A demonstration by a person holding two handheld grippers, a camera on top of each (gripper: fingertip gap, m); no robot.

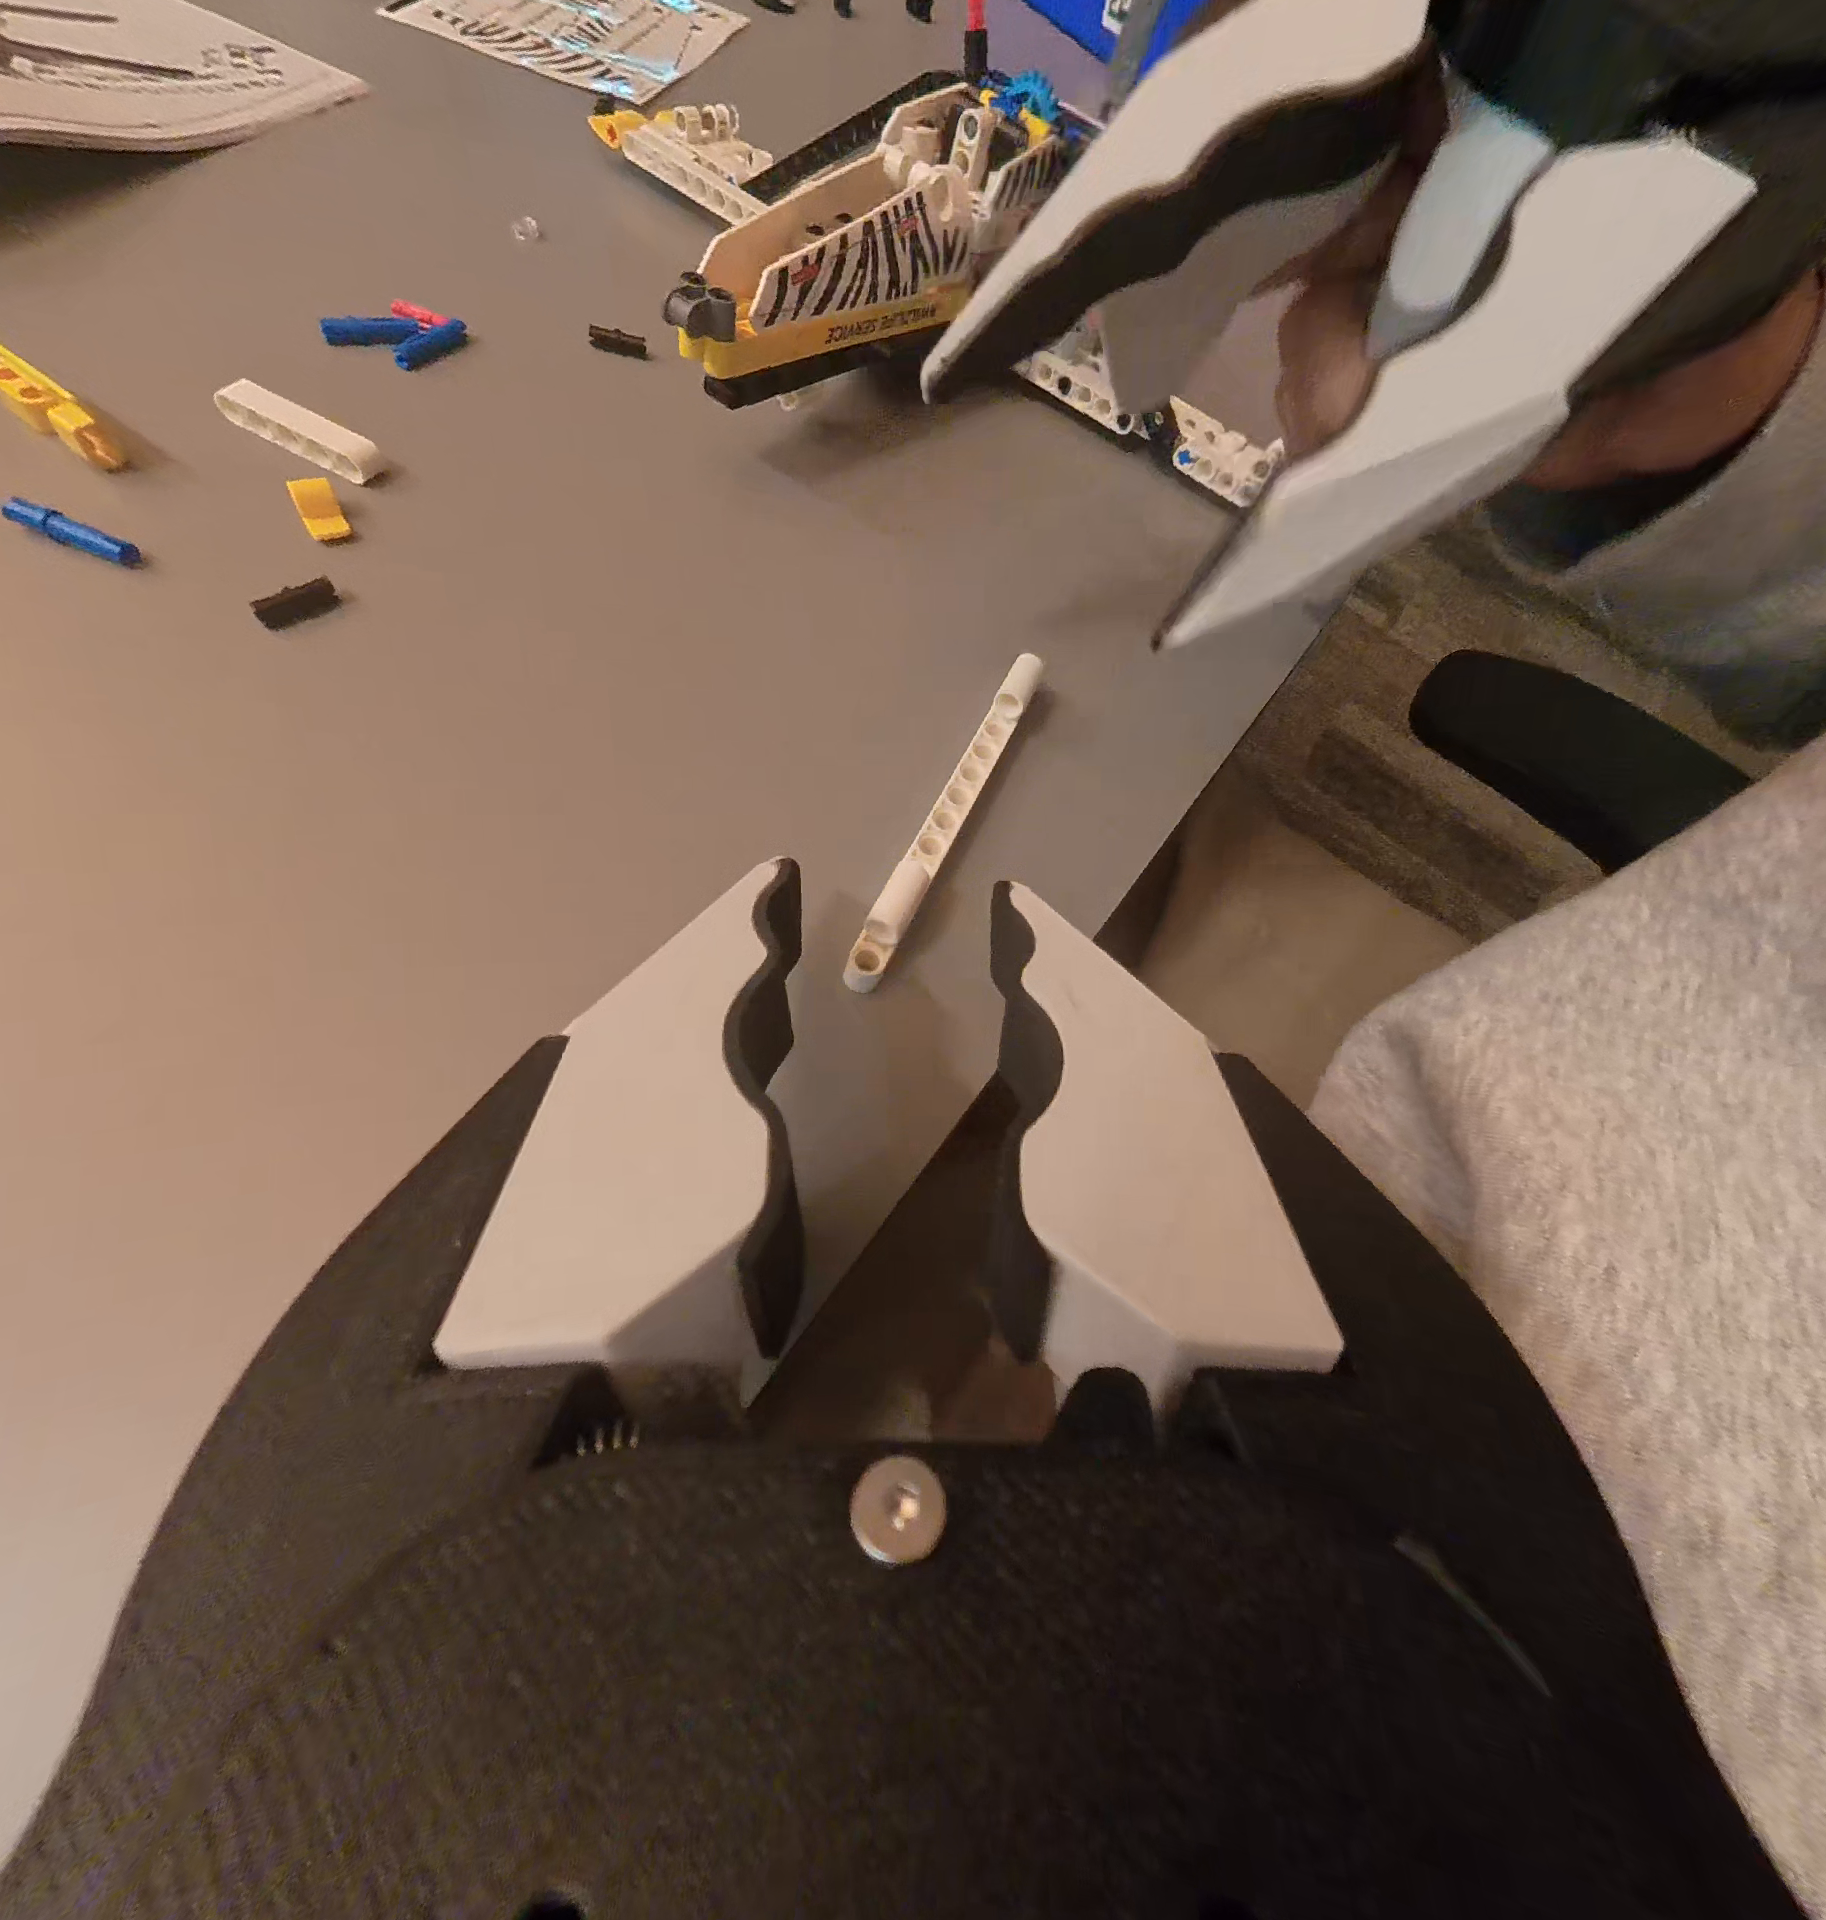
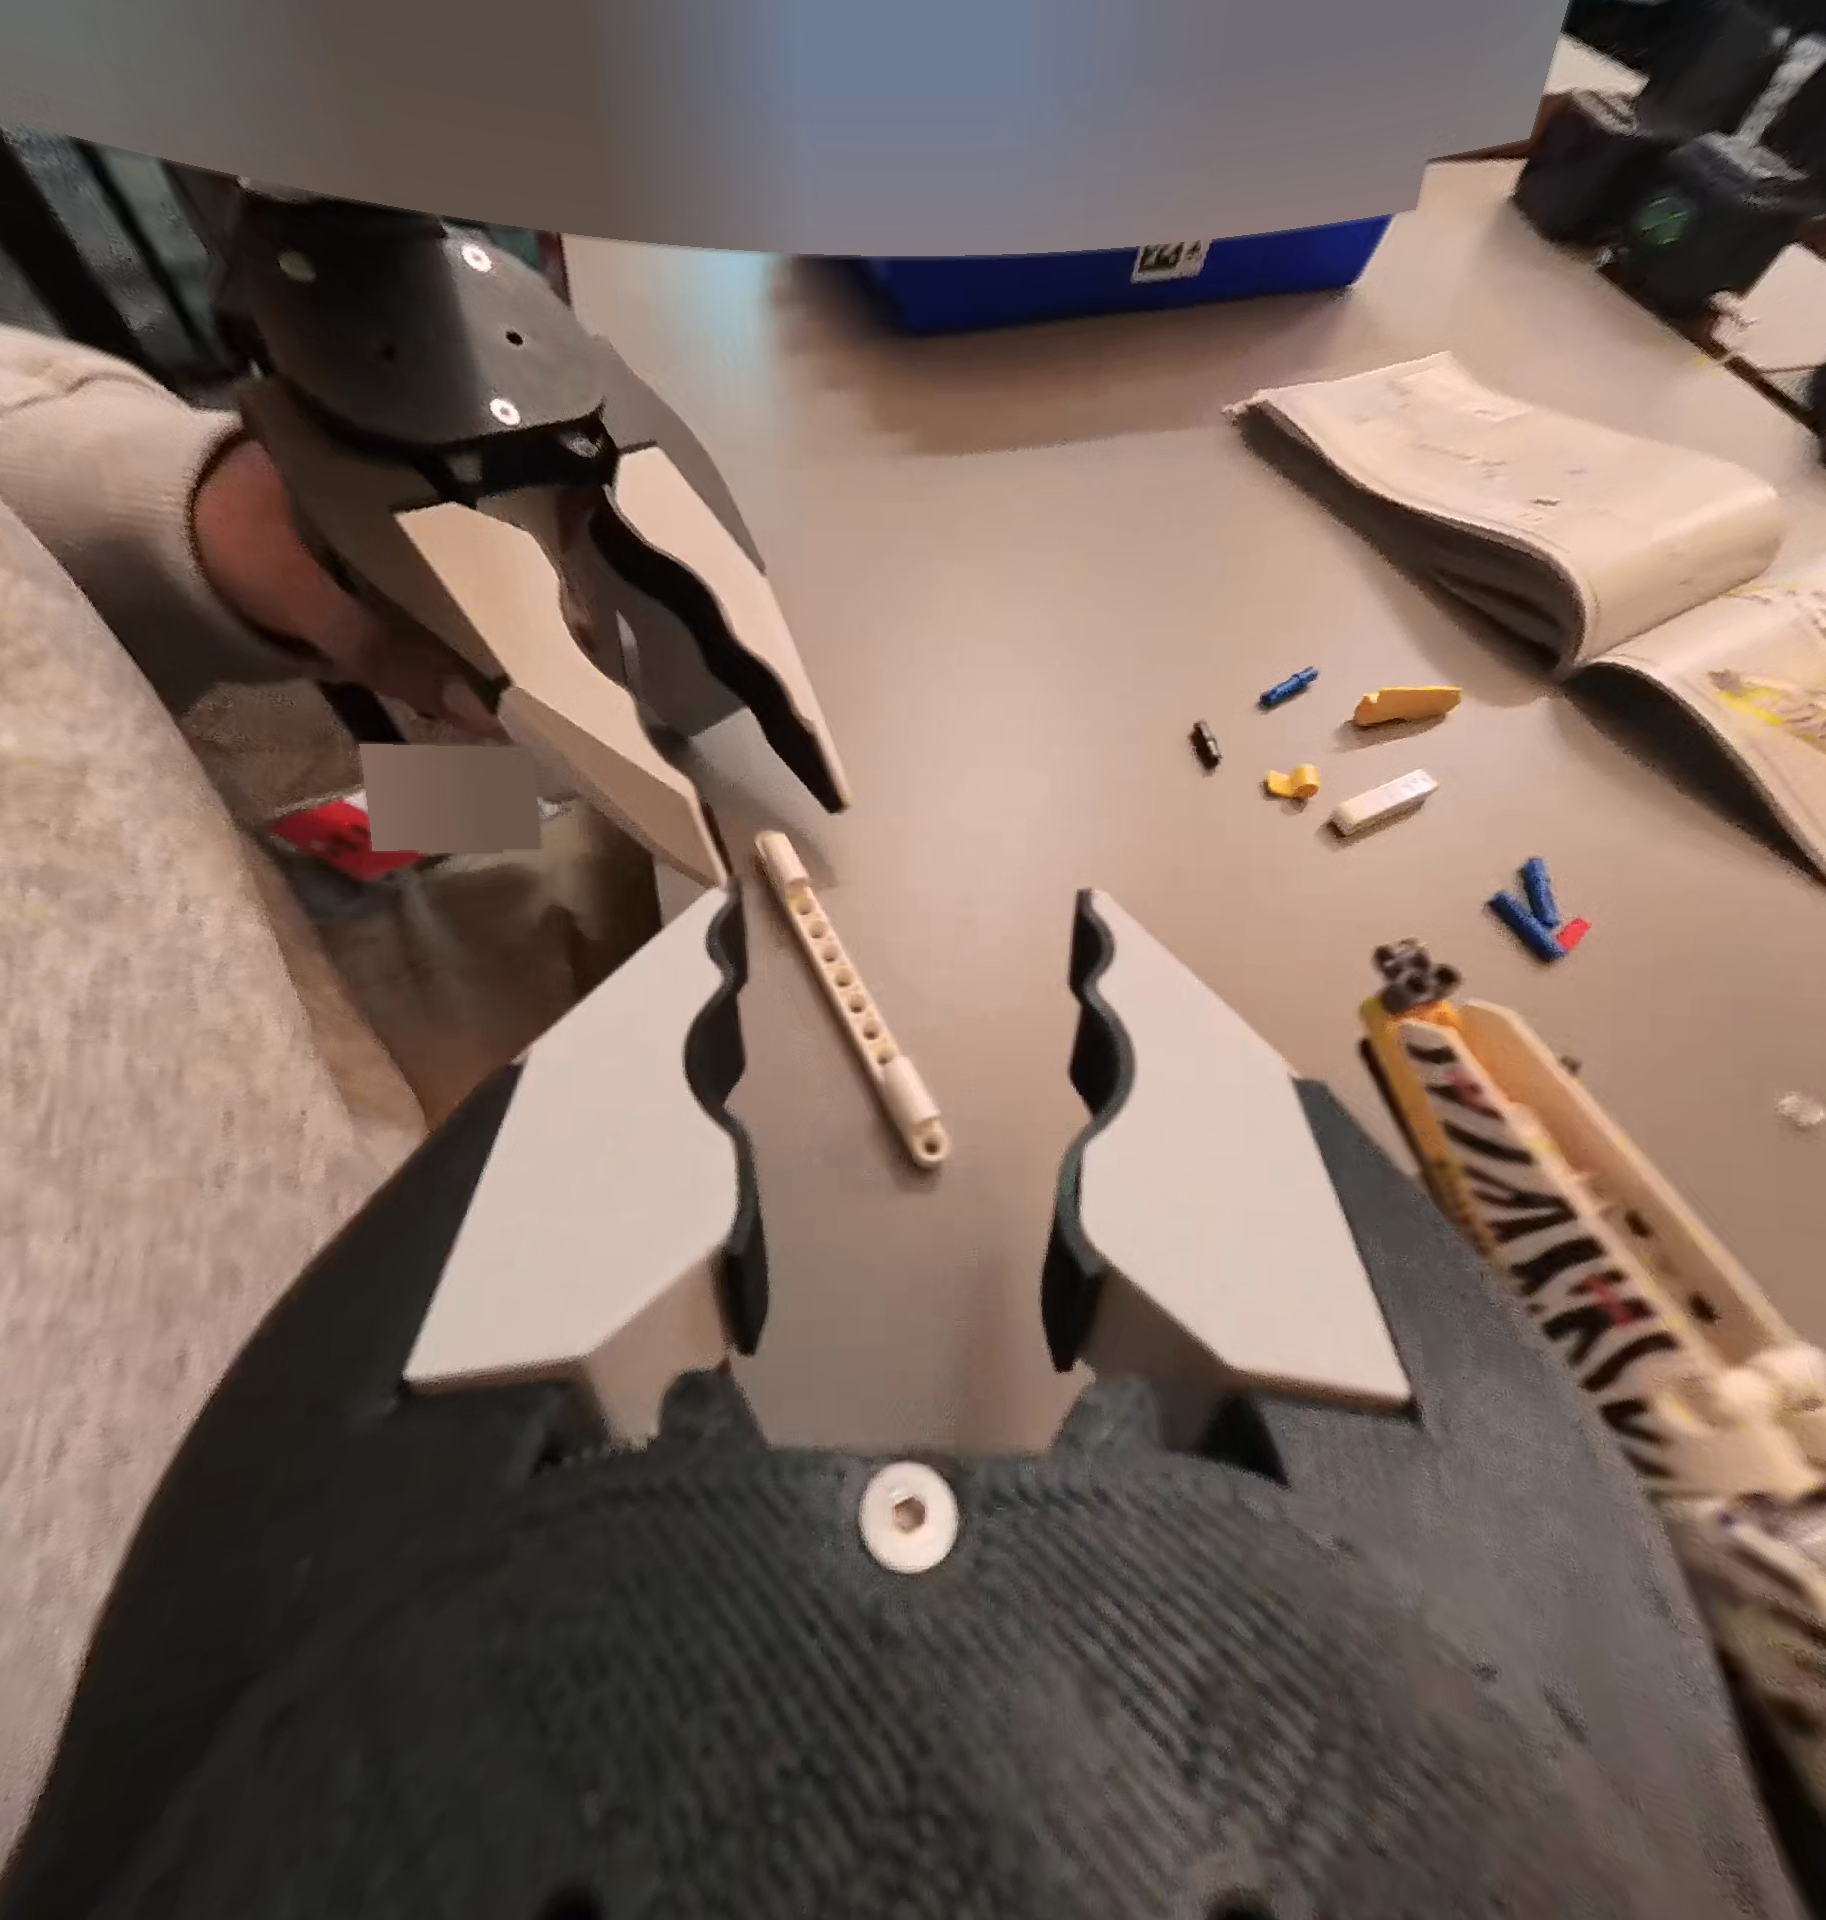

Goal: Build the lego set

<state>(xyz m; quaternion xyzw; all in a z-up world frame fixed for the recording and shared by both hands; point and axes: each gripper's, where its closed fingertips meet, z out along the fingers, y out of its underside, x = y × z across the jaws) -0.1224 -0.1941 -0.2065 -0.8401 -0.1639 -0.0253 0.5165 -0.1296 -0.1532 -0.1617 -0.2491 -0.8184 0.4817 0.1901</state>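
The long white beam (image 1: 945, 821) lies flat on the grey surface (image 1: 576, 727) near its edge, loose, touching nothing. In the left wrist view it runs from 6 toward 1 o'clock, its near end just ahead of the left gripper (image 1: 893, 883), whose fingers stand apart and empty. The right gripper (image 2: 904, 914) faces it from the other side, fingers also wide apart, nothing held; in that view the beam sits between them, closer to the 9 o'clock finger.

I'd judge it light, stiff, hard plastic, a bit slick, and thin, so awkward to lift off flat. Best hold is prob. across the narrow sides near mid-length, so it doesn't pivot.

Farther out at 12 o'clock sits the part-built model (image 1: 836, 281), w/ zebra-stripe stickers and a yellow strip carrying lettering. At 10 o'clock lie loose blue pins (image 1: 395, 332), a shorter white beam (image 1: 299, 431), yellow bits (image 1: 52, 405) and black pins (image 1: 294, 603). An open instruction booklet (image 2: 1511, 520) and a blue bin (image 2: 1117, 281) with a small label lie beyond.
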